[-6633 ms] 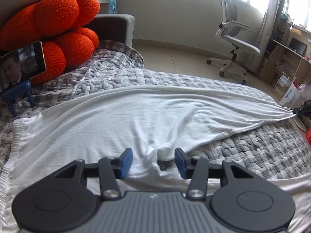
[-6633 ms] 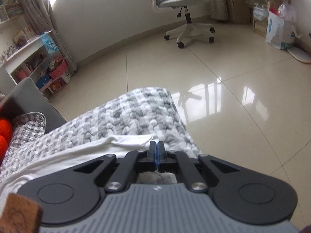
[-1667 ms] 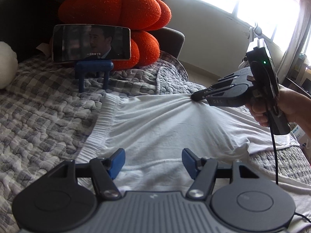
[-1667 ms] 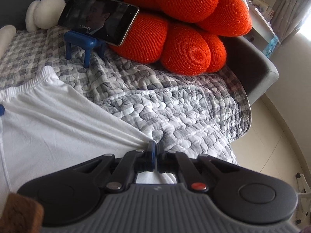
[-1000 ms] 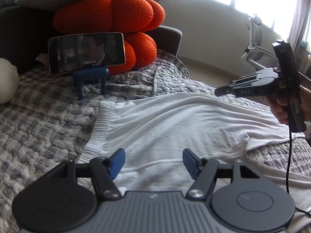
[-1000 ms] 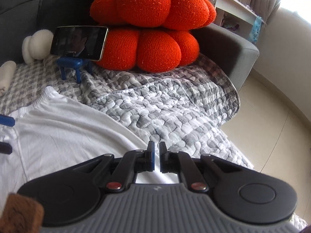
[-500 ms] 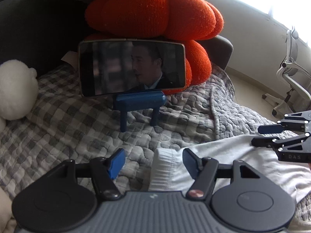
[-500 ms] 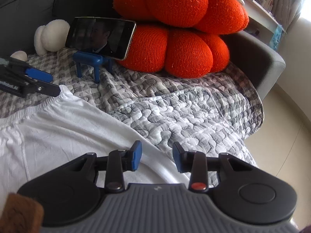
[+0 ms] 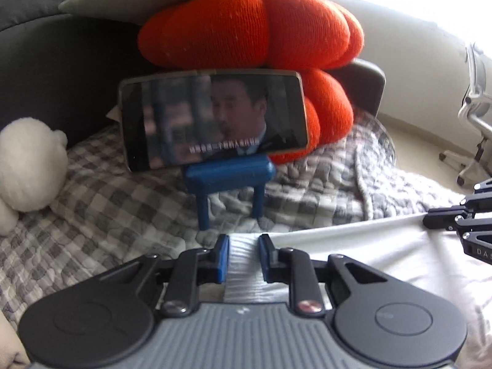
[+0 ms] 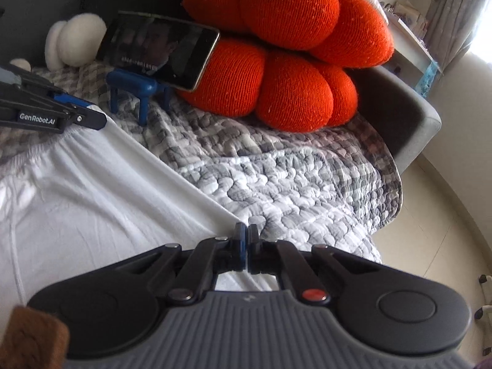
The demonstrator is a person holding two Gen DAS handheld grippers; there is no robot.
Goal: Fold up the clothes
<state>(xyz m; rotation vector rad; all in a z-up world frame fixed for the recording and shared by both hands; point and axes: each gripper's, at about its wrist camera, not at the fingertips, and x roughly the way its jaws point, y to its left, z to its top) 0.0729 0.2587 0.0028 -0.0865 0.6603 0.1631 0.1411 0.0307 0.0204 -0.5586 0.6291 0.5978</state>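
A white garment [image 10: 92, 200] with an elastic waistband [image 9: 244, 255] lies spread on the grey checked quilt [image 10: 276, 178]. My left gripper [image 9: 244, 256] is at the waistband's far corner, just in front of the phone stand. Its jaws are closing with the waistband between the blue pads, and a gap remains. The right wrist view shows this left gripper [image 10: 97, 117] from the side at that same corner. My right gripper [image 10: 247, 240] is shut on the garment's far side edge, where a fold runs into its pads. Its tip [image 9: 427, 220] shows at the right of the left wrist view.
A phone on a blue stand [image 9: 212, 120] plays a video just beyond the waistband. Behind it are an orange pumpkin cushion [image 9: 246, 27] and a white plush toy [image 9: 27, 166]. The grey sofa arm [image 10: 409, 117] and the tiled floor [image 10: 446, 246] lie to the right, with an office chair [image 9: 473, 107] further off.
My left gripper has moved to the waistband corner near the phone and its jaws have narrowed around it. My right gripper opened, then shut on the garment's side edge.
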